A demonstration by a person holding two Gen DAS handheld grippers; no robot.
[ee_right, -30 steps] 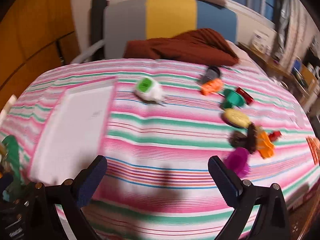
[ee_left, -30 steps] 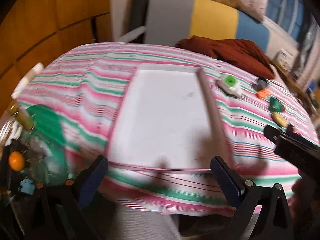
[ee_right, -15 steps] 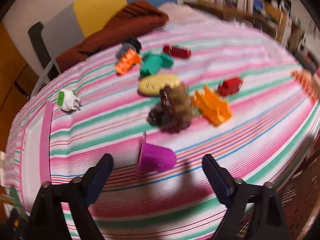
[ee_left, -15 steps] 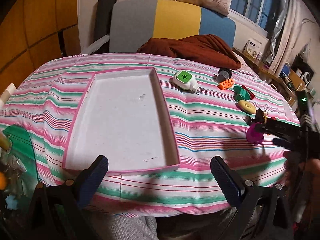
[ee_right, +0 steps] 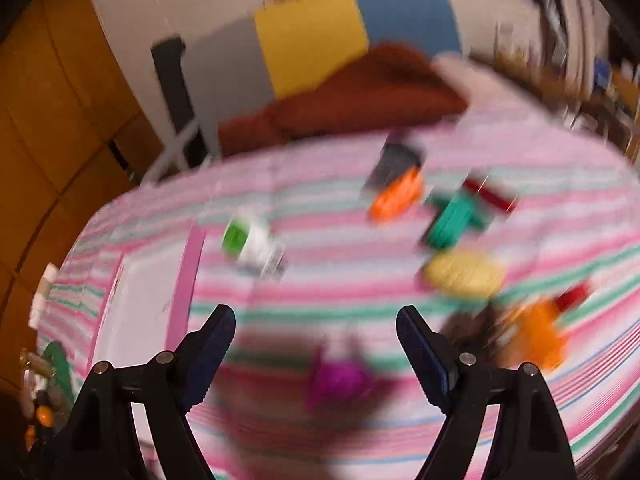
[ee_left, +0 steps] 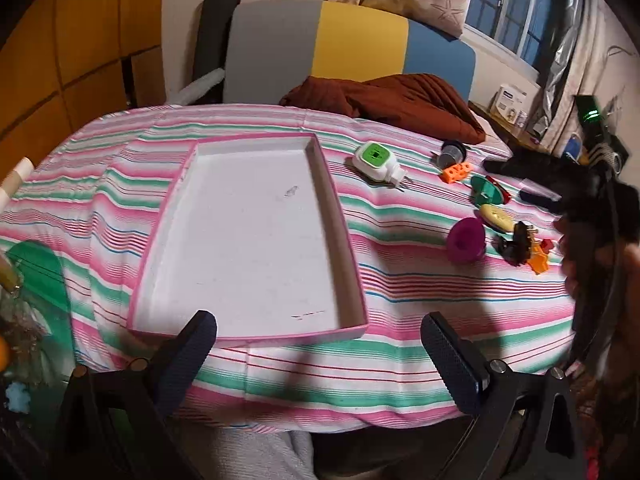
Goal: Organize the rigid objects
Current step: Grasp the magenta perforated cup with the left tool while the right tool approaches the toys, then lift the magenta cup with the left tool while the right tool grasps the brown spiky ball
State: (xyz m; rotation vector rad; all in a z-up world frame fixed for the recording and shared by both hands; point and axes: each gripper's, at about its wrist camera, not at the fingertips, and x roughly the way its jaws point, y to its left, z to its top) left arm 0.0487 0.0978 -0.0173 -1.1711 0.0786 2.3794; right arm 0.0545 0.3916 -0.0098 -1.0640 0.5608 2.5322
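A pink-rimmed white tray [ee_left: 256,236] lies empty on the striped table. To its right lie a white and green plug [ee_left: 376,160], a grey cup [ee_left: 450,152], an orange block [ee_left: 458,171], a teal piece [ee_left: 486,190], a yellow piece [ee_left: 496,216], a purple cup [ee_left: 466,240] on its side, and a brown and orange cluster [ee_left: 524,246]. My left gripper [ee_left: 320,348] is open and empty at the table's near edge. My right gripper [ee_right: 316,344] is open and empty, above the purple cup [ee_right: 340,380]; the right wrist view is blurred.
A dark red cloth [ee_left: 392,100] lies at the table's far side in front of a grey, yellow and blue chair back [ee_left: 344,52]. Clutter with a green item [ee_left: 36,272] sits at the left. The tray's pink rim [ee_right: 186,276] shows at the left in the right wrist view.
My right gripper has swung right from the tray area and come in close over the purple cup. My left gripper's view has steadied on the tray.
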